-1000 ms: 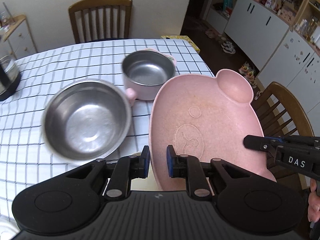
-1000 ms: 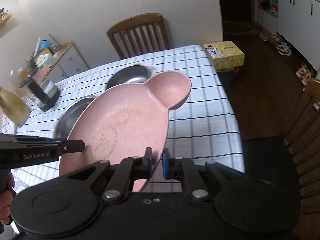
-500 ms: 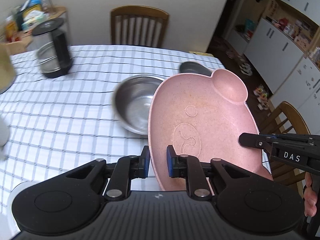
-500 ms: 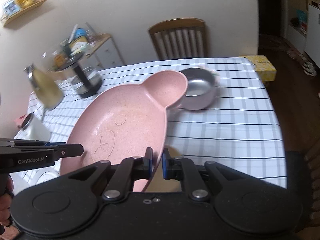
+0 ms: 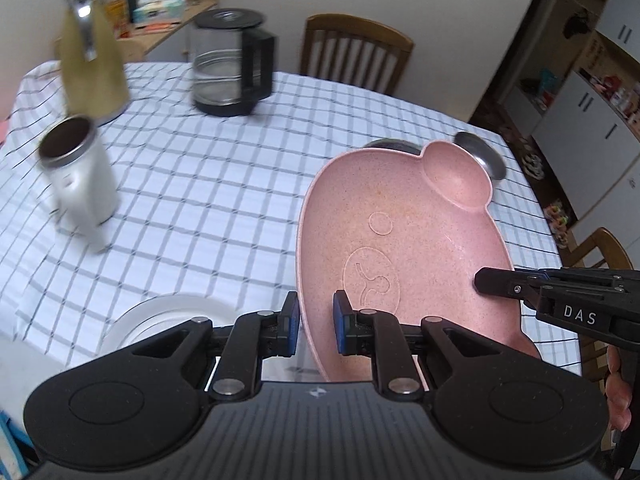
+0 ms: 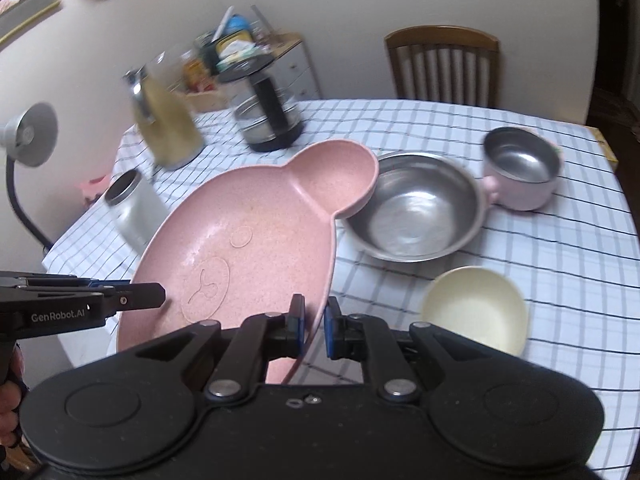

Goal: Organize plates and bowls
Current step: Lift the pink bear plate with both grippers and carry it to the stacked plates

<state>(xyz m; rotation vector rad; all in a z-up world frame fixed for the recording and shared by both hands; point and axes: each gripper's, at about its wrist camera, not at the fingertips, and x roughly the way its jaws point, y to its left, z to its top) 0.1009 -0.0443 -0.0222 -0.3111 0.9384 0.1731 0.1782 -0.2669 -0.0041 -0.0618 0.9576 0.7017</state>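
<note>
Both grippers hold a pink bear-shaped plate by opposite rims, above the checked table. My left gripper is shut on its left rim. My right gripper is shut on its right rim, and the plate fills the middle of the right wrist view. A large steel bowl, a pink-sided steel pot and a small cream bowl sit on the table to the right. A white plate lies below my left gripper.
A glass kettle, a yellow jug and a white steel-rimmed cup stand on the table's far left part. Wooden chairs stand at the far side. A grey lamp stands left of the table.
Both grippers have swung left with the pink plate. The kettle, jug, cup and white plate have come into view, and the steel bowl and pot have slid to the right.
</note>
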